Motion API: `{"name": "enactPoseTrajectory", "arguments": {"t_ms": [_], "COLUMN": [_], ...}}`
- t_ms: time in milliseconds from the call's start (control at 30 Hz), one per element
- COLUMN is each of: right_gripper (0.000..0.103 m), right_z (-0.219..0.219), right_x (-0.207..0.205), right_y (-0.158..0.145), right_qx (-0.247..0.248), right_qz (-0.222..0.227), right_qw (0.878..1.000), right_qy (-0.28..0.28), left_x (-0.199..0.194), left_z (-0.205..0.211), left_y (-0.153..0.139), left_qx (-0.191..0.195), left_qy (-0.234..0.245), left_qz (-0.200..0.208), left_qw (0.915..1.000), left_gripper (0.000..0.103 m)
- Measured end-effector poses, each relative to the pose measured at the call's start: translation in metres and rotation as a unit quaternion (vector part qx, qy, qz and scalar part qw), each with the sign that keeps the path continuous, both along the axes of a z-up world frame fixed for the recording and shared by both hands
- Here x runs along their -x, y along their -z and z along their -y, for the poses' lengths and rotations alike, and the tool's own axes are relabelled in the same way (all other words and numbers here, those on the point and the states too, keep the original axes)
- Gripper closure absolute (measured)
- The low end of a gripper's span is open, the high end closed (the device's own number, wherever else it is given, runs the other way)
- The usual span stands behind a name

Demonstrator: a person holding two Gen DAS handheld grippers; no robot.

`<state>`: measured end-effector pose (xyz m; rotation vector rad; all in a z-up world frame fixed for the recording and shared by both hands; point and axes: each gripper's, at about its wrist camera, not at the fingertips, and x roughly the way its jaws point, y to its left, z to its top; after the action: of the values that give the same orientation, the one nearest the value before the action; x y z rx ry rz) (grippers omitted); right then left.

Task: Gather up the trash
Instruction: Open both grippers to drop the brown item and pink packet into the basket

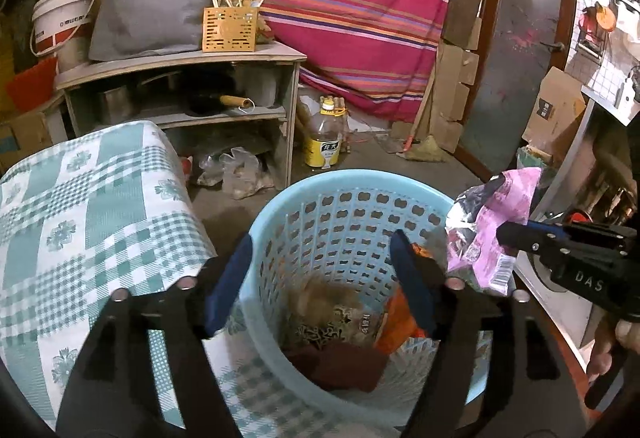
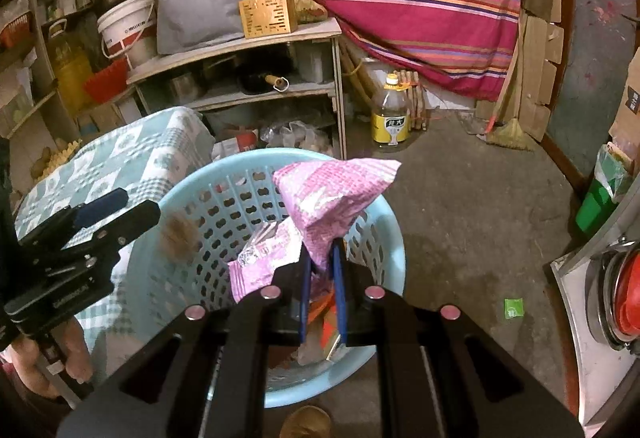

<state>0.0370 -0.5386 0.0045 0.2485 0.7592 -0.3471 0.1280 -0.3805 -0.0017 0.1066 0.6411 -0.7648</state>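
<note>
A light blue perforated plastic basket [image 1: 348, 198] stands on the floor and holds wrappers, an orange packet and a dark red cloth; it also shows in the right wrist view [image 2: 192, 198]. My left gripper [image 1: 320, 242] is open and empty above the basket's mouth. A brown crumpled scrap [image 2: 178, 236] hangs blurred in the air just past it, over the basket's inside. My right gripper [image 2: 322, 254] is shut on a pink and silver snack wrapper [image 2: 332, 194] and holds it over the basket's right rim; it also shows in the left wrist view [image 1: 490, 226].
A table with a green checked cloth [image 1: 80, 206] touches the basket's left side. A wooden shelf unit [image 1: 192, 58] stands behind, with an oil bottle [image 1: 324, 138] beside it. A small green scrap [image 2: 513, 307] lies on the concrete floor at right. A metal appliance [image 2: 600, 298] is at far right.
</note>
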Motion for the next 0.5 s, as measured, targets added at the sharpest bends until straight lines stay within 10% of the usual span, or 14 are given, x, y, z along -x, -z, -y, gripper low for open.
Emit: {"name": "enactPoseTrajectory", "arguments": {"t_ms": [333,433,500], "right_gripper": [0.087,0.048,0.041], "right_z": [-0.007,-0.014,-0.018], "right_x": [-0.016,-0.021,-0.025], "right_y": [0.01,0.012,0.012], "right_qx": [-0.004,0.001,0.007], "right_qz": [-0.017,-0.022,-0.023], "right_qw": [1.0,1.0,1.0], "right_qy": [-0.001,0.005,0.009], "left_x": [-0.005,-0.011,-0.014], "left_z": [-0.049,-0.067,-0.076], "left_y": [-0.022,-0.029,-0.031], "left_qx": [0.002,0.005,0.006], "left_qy": [-0.079,-0.098,-0.106], "left_qz": [0.039,0.039,0.04], "left_qw": [0.9961,0.9944,0.9936], "left_gripper": [0.011,0.01,0.009]}}
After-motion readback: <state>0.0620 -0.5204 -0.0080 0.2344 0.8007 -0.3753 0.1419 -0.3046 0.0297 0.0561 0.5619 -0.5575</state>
